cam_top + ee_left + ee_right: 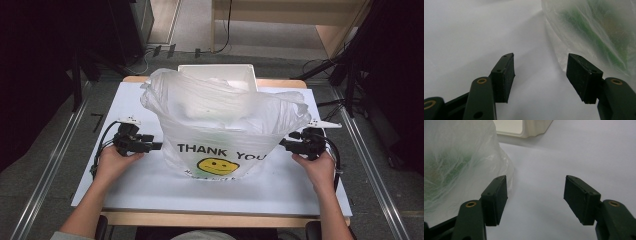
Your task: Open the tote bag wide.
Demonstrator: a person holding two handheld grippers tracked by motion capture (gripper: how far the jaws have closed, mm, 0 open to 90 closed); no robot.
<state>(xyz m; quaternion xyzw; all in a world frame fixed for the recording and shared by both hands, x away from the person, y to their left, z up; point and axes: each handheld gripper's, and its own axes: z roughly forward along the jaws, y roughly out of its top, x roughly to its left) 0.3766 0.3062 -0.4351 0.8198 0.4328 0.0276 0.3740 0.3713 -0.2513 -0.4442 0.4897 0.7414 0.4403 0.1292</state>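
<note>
- A translucent white plastic bag point(220, 125) printed "THANK YOU" with a yellow smiley is seen standing mouth-open at the middle of the white table sheet point(150, 190).
- The left gripper point(157, 146) is held low just beside the bag's left flank, jaws spread wide with nothing between them.
- The right gripper point(284, 144) is placed likewise at the bag's right flank, released and empty.
- A white rectangular plastic bin point(220, 72) is seen behind the bag.
- Green contents are glimpsed through the film point(599, 32).
</note>
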